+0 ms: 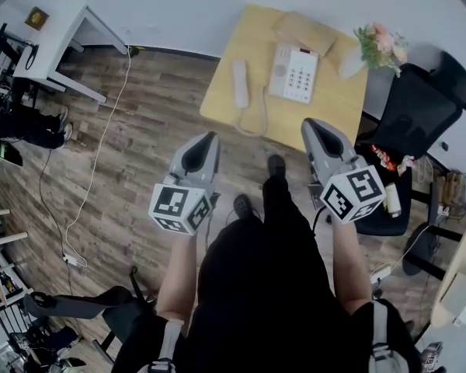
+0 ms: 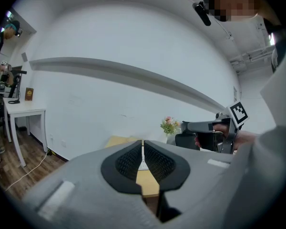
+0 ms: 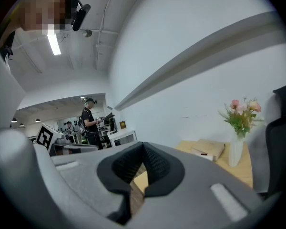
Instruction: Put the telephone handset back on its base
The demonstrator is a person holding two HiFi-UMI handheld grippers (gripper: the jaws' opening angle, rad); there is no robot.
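A white telephone handset (image 1: 240, 83) lies off its base on the small wooden table (image 1: 225, 99), joined by a curly cord to the white telephone base (image 1: 294, 73) to its right. My left gripper (image 1: 203, 148) hangs short of the table's near edge, shut with nothing in it; in the left gripper view its pads (image 2: 143, 161) meet. My right gripper (image 1: 320, 133) is over the table's near right corner, also shut and empty, pads (image 3: 142, 163) together. Neither touches the phone.
A brown box (image 1: 307, 31) and a vase of flowers (image 1: 377, 47) stand at the table's far side. A black office chair (image 1: 419, 111) stands right of the table, a white desk (image 1: 58, 41) far left. A white cable (image 1: 101, 146) trails over the wood floor.
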